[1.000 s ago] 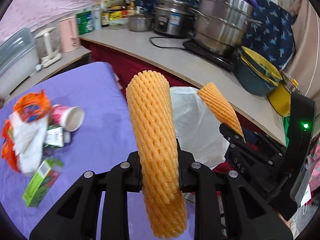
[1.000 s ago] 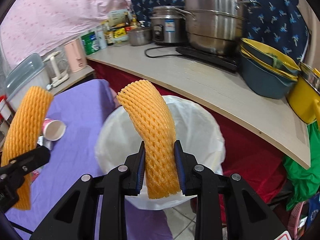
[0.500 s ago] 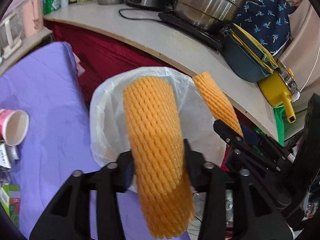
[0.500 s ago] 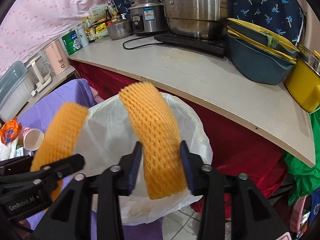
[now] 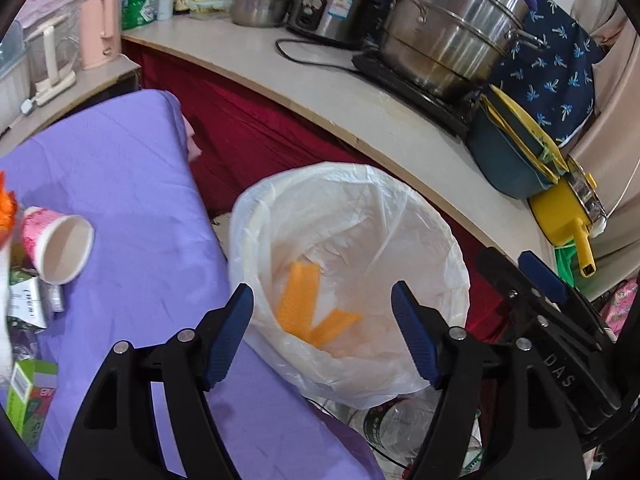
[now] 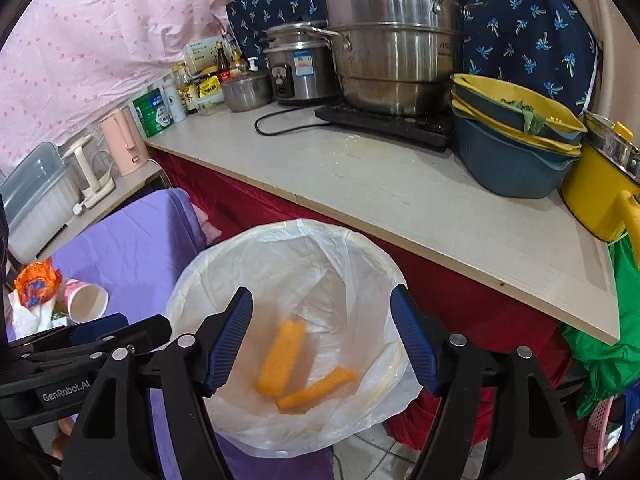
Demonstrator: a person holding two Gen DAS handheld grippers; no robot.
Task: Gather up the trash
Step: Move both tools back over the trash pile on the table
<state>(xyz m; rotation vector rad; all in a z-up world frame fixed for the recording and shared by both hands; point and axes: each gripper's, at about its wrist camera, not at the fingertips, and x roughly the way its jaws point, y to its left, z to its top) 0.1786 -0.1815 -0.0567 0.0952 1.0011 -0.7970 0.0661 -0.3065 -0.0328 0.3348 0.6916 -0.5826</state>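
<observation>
Hovering over the white-lined trash bin [image 5: 348, 280], both grippers are spread wide and hold nothing. Left gripper [image 5: 322, 336] sits above the bin's near rim, blue pads [image 5: 228, 336] well apart. Right gripper [image 6: 322, 336] does the same from its own view, pads [image 6: 412, 340] wide, bin [image 6: 288, 320] framed between them.

Two orange foam nets lie inside the bin at the bottom of the liner: the longer one [image 5: 298, 296] [image 6: 280, 356] lies along the bag's left side, the shorter one [image 5: 334, 326] [image 6: 316, 390] angled beside it, ends touching or nearly so.

Left of the bin, the purple-covered worktop [image 5: 120, 184] carries remaining trash: a pink paper cup [image 5: 60, 248] on its side with its mouth toward the bin, a small white carton [image 5: 30, 304] touching it, a green box [image 5: 28, 396] nearer the camera, an orange wrapper [image 6: 36, 284] and white tissue [image 6: 28, 320] farther from the bin.

Behind the bin, a red-skirted counter [image 6: 400, 192] holds a steel steamer pot [image 6: 392, 52], rice cooker [image 6: 300, 68], stacked blue-yellow basins [image 6: 516, 140], yellow pot [image 6: 596, 196].
</observation>
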